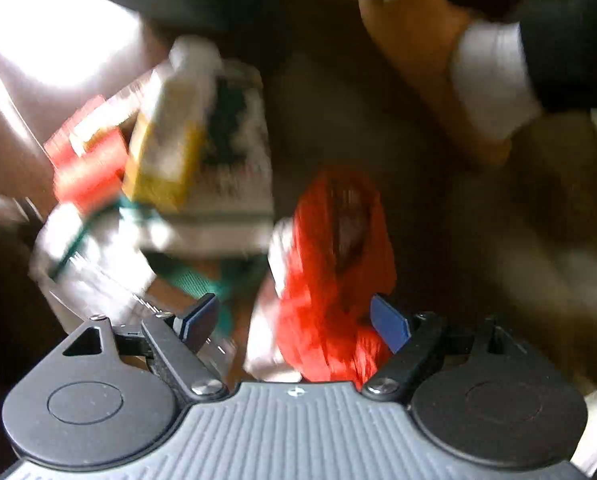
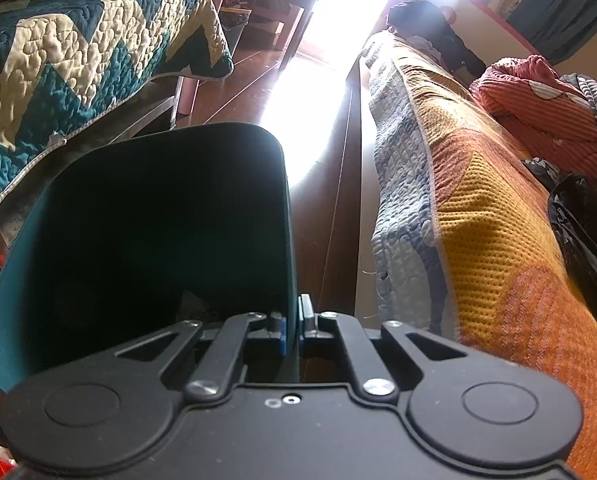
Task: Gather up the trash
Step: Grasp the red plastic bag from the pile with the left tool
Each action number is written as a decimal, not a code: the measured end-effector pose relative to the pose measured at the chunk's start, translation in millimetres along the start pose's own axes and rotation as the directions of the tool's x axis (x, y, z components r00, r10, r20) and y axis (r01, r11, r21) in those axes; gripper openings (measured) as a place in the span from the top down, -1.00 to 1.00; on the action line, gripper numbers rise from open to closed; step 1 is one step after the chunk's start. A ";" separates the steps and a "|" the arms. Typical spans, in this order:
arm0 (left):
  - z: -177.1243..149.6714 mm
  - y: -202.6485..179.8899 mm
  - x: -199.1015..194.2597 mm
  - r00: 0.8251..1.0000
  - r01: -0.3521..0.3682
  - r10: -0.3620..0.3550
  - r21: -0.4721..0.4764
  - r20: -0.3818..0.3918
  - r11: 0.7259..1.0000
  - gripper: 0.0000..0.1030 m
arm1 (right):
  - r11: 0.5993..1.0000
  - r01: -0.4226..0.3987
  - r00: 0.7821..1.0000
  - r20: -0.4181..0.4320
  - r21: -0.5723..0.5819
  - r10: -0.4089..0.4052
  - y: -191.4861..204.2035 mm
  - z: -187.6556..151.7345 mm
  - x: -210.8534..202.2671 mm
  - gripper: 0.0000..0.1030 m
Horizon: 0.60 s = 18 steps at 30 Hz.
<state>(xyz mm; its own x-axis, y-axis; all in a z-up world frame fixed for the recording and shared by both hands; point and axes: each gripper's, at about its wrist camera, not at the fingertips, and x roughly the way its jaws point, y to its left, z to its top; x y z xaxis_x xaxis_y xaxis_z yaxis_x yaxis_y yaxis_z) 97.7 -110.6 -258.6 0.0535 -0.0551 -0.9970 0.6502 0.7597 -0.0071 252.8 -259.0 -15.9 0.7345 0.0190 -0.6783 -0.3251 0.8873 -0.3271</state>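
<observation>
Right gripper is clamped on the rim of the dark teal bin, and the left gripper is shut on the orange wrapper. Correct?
Not quite. In the left wrist view the left gripper is open, the orange wrapper unpinched. The right gripper does clamp the bin rim.

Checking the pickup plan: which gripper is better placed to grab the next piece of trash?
Left. The left gripper is open above the orange wrapper and the other blurred litter, while the right gripper is shut on the dark bin's rim.
</observation>
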 end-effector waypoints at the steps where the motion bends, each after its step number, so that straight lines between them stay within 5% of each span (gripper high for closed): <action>1: -3.0 0.6 10.3 1.000 0.003 -0.004 -0.015 -0.030 1.000 -0.61 | 1.000 0.000 1.000 0.000 0.001 0.000 -0.3 -0.2 0.1 0.91; 5: -8.5 6.0 37.8 0.995 0.033 -0.042 -0.097 -0.094 0.995 -0.55 | 1.000 0.000 1.000 0.000 0.002 0.000 -0.8 0.2 0.2 0.91; 9: -5.7 12.9 53.9 0.989 0.058 -0.082 -0.190 -0.123 0.980 0.56 | 1.000 0.000 1.000 0.001 0.002 0.000 -1.3 0.2 0.4 0.91; 11: -7.9 15.9 54.5 0.989 0.057 -0.085 -0.217 -0.122 0.974 0.76 | 1.000 0.000 1.000 0.001 0.000 0.000 -1.0 0.0 0.3 0.91; 18: -17.1 12.0 17.2 0.996 0.013 -0.026 -0.140 -0.087 0.990 0.86 | 1.000 -0.001 1.000 0.005 -0.002 0.001 -1.7 -0.7 0.5 0.92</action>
<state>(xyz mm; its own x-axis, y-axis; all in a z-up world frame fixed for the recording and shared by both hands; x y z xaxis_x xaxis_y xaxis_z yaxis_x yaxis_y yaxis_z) 93.4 -91.3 -277.1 -0.0296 -0.0180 -0.9994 0.5385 0.8421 -0.0311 253.3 -260.8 -16.1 0.7369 0.0220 -0.6757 -0.3269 0.8864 -0.3277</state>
